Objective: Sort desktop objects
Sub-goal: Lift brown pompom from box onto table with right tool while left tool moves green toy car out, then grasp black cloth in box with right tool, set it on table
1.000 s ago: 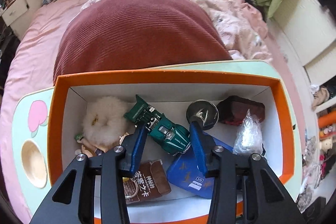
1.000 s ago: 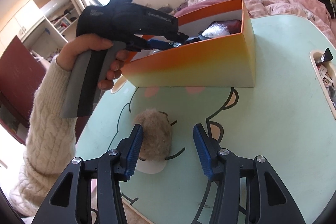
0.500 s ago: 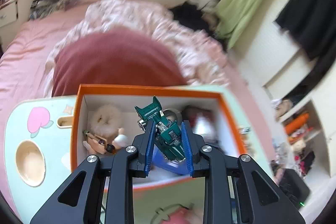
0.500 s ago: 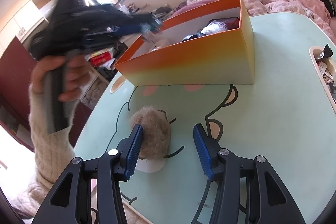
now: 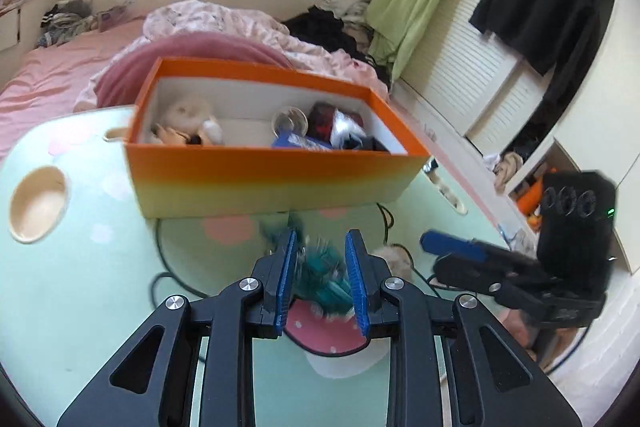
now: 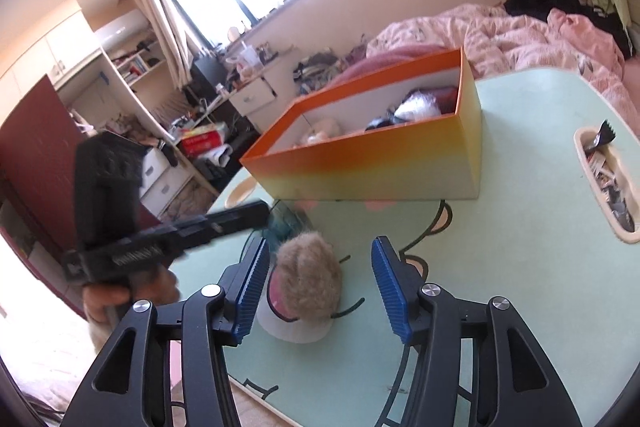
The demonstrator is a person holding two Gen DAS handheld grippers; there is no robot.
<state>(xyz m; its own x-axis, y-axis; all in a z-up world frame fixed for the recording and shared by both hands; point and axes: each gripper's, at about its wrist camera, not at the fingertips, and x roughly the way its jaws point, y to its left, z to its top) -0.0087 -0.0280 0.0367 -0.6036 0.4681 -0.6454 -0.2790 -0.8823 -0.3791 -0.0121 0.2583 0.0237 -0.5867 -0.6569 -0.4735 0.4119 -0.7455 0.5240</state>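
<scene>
My left gripper (image 5: 321, 281) is shut on a green toy car (image 5: 322, 277), blurred by motion, held low over the mint green table (image 5: 92, 287) in front of the orange box (image 5: 276, 175). The box holds a doll, a round metal thing, a blue packet and other items. My right gripper (image 6: 318, 287) is open above a tan fluffy ball (image 6: 310, 277) that lies on the table between its fingers. The left gripper (image 6: 264, 217) shows in the right wrist view just left of the ball, and the right gripper (image 5: 452, 247) shows at the right of the left wrist view.
A round wooden dish (image 5: 38, 203) is set into the table at the left. A recessed tray (image 6: 608, 179) with small items sits at the table's right edge. A bed with pink bedding (image 6: 520, 31) lies behind the table.
My left gripper lifted the green car out of the orange box and carried it down to the table in front of the box, beside the fluffy ball. The right gripper stayed open over the ball.
</scene>
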